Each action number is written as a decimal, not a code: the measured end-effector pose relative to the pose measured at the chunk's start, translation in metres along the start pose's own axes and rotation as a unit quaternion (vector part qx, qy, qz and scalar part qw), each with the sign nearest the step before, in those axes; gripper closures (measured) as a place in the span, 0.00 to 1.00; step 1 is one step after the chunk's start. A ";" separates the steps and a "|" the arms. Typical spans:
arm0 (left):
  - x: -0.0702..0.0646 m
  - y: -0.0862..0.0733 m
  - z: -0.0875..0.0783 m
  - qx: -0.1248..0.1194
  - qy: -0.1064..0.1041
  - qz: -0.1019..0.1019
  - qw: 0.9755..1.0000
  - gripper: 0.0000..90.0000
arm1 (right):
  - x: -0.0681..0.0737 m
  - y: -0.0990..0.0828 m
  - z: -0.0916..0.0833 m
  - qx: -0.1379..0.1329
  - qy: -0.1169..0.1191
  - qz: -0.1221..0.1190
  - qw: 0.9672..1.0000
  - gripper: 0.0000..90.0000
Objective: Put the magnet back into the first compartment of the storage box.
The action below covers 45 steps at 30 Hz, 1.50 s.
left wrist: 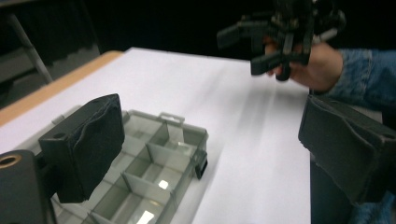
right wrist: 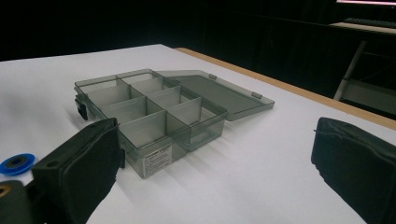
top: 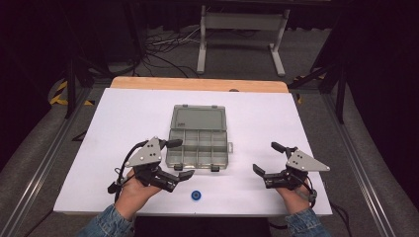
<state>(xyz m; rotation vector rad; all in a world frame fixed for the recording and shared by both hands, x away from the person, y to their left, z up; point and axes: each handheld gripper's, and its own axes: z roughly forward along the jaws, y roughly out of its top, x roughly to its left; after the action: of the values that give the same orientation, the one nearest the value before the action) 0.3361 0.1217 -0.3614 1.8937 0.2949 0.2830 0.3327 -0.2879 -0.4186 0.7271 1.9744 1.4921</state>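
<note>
Down at the near edge of the white table, seen from high up, a small blue ring lies flat, between my two hands. It sits just beside my left gripper, a bit toward me and to the right, and far from my right gripper, so my left hand is nearer. Both grippers are wide open and hold nothing. Behind the ring sits the open grey box, its lid folded back. Next, my left gripper view: my pads stand far apart over the box, with my other gripper across the table. Last, my right gripper view: the ring lies low on the left, near the box.
</note>
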 end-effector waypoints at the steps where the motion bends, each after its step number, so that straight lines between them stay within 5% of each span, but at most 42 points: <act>1: 0.001 0.002 0.001 0.014 0.001 0.004 1.000 0.09 | 0.000 0.000 0.000 -0.001 0.000 -0.001 1.000 0.03; 9: -0.001 0.011 0.010 0.093 -0.009 0.022 0.995 0.08 | -0.001 0.000 0.001 0.001 0.001 0.002 1.000 0.03; 18: -0.003 0.019 0.023 0.176 -0.016 0.048 0.983 0.09 | -0.001 0.000 0.000 0.002 0.002 0.002 1.000 0.03; 22: -0.002 0.020 0.025 0.194 -0.021 0.043 0.980 0.09 | -0.001 0.000 0.001 0.004 0.004 0.003 1.000 0.03; 33: -0.004 0.019 0.037 0.262 -0.041 0.041 0.963 0.10 | -0.001 0.000 0.002 0.006 0.008 0.004 1.000 0.03; 38: -0.003 0.011 0.042 0.258 -0.057 0.027 0.964 0.11 | -0.001 0.000 0.002 0.006 0.009 0.002 1.000 0.03; 45: -0.005 -0.003 0.050 0.266 -0.071 0.014 0.961 0.12 | -0.001 0.000 0.001 0.006 0.009 0.003 1.000 0.03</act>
<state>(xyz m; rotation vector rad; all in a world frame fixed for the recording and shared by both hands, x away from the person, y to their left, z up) 0.3476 0.0767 -0.3812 2.4366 0.2638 0.0870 0.3342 -0.2876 -0.4192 0.7278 1.9980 1.4964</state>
